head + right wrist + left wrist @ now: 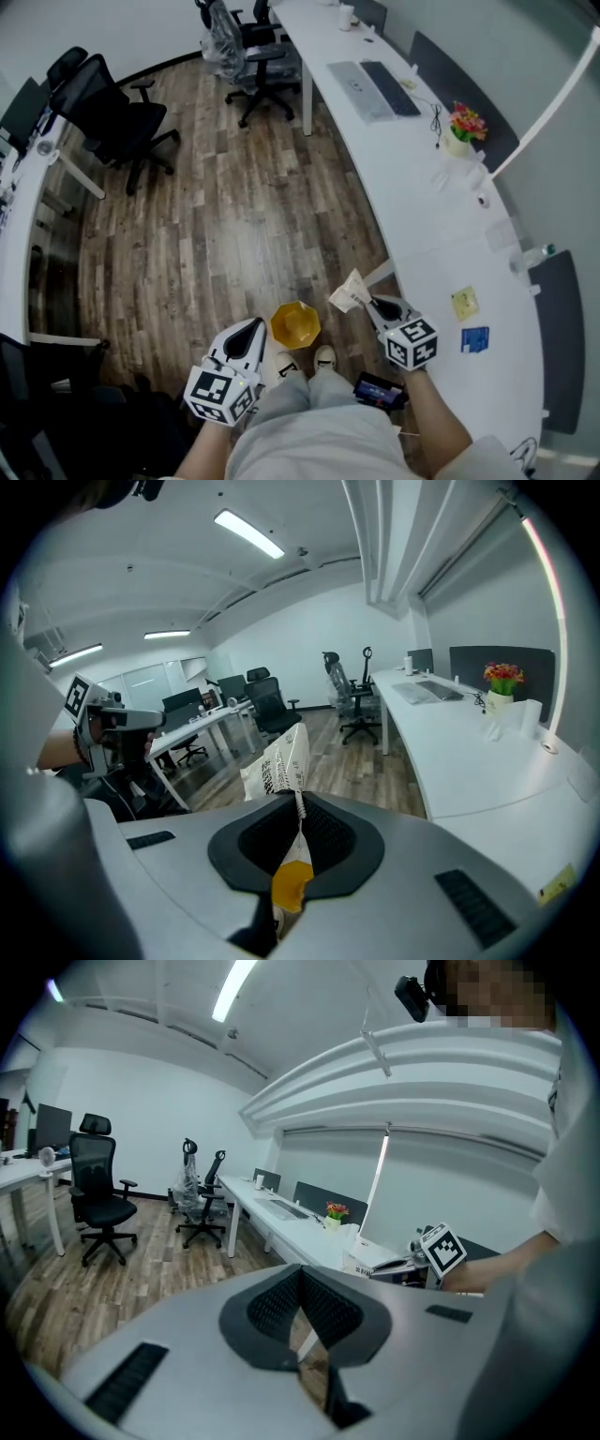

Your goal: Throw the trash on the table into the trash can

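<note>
Grips a white wrapper (347, 293) by its lower edge in the right gripper (375, 305), jaws clamped on it and the sheet standing up past the pads, probably so it drops clean on release. Hangs clear of the worktop (441, 234), just right of the yellow trash can (295, 323) on the floor by the feet, seemingly not yet over its mouth. Leaves the left gripper (246, 339) empty, jaws together, left of the can, apparently idle in this step. Shows black print on the wrapper, too small to read. Also a yellow note (464, 303) and blue card (475, 338) on the near worktop, markings illegible.
</note>
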`<action>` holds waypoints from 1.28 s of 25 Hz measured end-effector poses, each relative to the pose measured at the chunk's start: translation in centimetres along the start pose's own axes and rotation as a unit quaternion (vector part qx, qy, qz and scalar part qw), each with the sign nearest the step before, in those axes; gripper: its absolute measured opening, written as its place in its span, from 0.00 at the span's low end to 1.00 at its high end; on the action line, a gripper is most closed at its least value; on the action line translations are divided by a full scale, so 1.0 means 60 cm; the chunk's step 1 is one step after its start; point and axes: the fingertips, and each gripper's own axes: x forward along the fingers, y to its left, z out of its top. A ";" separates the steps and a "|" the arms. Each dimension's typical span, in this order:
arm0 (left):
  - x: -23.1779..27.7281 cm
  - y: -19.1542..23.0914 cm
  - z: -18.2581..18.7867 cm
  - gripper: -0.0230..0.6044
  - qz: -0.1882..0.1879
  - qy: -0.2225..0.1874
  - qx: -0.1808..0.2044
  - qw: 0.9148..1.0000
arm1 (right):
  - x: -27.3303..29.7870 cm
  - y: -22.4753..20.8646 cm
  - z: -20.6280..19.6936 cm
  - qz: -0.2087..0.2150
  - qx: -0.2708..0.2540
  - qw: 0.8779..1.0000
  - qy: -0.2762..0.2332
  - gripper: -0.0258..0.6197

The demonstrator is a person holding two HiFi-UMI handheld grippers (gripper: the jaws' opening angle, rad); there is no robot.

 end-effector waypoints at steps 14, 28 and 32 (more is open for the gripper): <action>0.005 0.050 -0.040 0.04 0.068 0.007 -0.039 0.997 | 0.111 0.019 -0.028 0.092 -0.032 0.994 0.049 0.09; 0.079 0.154 -0.258 0.04 0.096 0.040 -0.067 0.992 | 0.293 0.054 -0.328 0.163 -0.044 0.974 0.150 0.09; 0.133 0.201 -0.374 0.04 0.103 0.039 -0.078 0.991 | 0.378 0.027 -0.462 0.155 -0.049 0.971 0.173 0.09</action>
